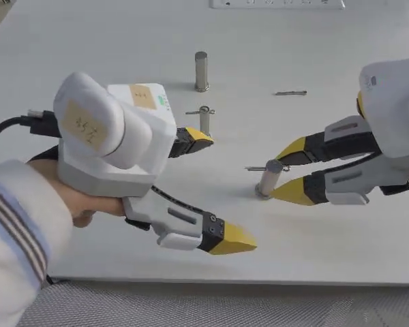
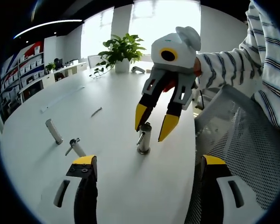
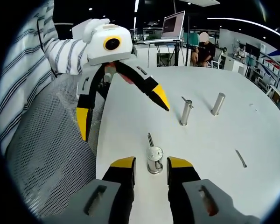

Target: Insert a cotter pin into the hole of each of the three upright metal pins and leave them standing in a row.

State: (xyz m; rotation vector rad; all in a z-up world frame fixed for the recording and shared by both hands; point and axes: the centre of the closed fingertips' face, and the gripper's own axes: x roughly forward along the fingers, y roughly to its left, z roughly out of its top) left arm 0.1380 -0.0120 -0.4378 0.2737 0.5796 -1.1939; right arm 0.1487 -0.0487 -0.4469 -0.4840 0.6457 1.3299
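The right gripper (image 1: 277, 176), white with yellow-tipped jaws, was partly open, its tips flanking the nearest upright silver metal pin (image 1: 266, 180) with a slim gap on each side, gripping nothing. A thin wire cotter pin (image 1: 256, 168) crossed that pin's top. To the left, the left gripper (image 1: 217, 187) was spread wide and empty. The middle pin (image 1: 205, 119) also carried a cotter pin. The far pin (image 1: 201, 71) stood bare. A loose cotter pin (image 1: 290, 92) lay far right on the white table (image 1: 123, 41).

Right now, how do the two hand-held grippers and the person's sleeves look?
The left hand-held gripper and the right hand-held gripper have white housings and black jaws with yellow tips. The left one carries two tan labels and a black cable. The sleeves are white with dark stripes.
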